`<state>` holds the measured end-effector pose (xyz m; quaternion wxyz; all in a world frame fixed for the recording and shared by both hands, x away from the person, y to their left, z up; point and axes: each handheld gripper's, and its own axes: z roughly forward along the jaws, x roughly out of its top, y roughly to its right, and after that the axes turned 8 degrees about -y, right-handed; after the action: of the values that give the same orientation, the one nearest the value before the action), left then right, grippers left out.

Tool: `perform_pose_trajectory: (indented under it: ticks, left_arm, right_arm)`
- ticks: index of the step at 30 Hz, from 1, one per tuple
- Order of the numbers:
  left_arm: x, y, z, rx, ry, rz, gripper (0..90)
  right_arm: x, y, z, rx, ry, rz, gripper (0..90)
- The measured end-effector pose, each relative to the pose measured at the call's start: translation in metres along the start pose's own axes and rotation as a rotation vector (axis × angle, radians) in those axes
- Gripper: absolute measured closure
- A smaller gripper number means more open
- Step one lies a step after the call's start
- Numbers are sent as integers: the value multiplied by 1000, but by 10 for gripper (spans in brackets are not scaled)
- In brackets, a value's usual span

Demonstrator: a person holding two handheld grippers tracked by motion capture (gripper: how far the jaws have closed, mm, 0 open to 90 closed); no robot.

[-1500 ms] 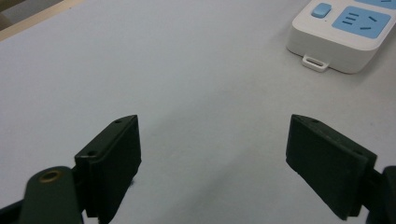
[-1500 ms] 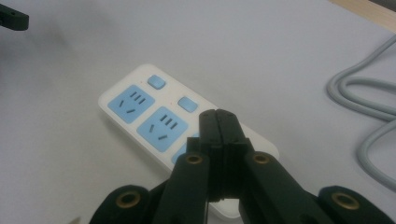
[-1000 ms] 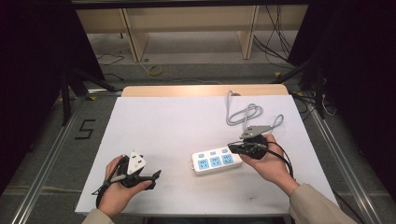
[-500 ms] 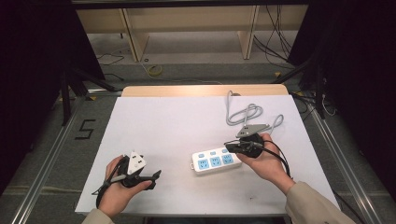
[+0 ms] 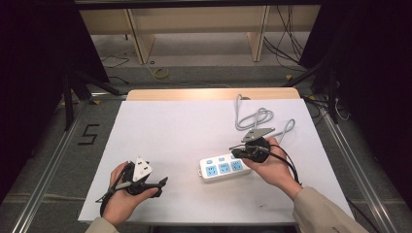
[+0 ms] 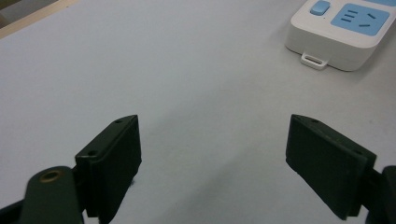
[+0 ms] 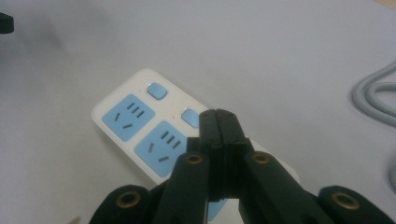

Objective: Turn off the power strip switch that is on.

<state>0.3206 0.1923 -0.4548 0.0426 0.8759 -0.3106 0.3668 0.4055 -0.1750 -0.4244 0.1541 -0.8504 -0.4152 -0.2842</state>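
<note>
A white power strip (image 5: 221, 166) with blue sockets and blue switch buttons lies flat on the white table, right of centre. Its grey cable (image 5: 256, 119) coils toward the far right. My right gripper (image 5: 234, 152) hovers over the strip's right end, jaws pressed together with nothing between them; in the right gripper view its tips (image 7: 218, 122) sit just above the middle blue button of the power strip (image 7: 140, 116). My left gripper (image 5: 163, 181) rests low near the table's front left, jaws wide apart and empty (image 6: 212, 158), pointing toward the near end of the strip (image 6: 343, 28).
The white table top (image 5: 180, 131) has a wooden strip along its far edge. Dark stands and cables occupy the floor around the table, and metal rails run along both sides.
My right gripper has shifted slightly left over the power strip's right end. The left gripper and the strip have stayed put.
</note>
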Motion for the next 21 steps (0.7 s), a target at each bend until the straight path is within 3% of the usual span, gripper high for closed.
perform_pose_trajectory:
  ticks: [21]
  left_arm:
    - [0,0,0,-2,0,-1,178]
  right_arm:
    - [9,-3,18,21,-50,-10,900]
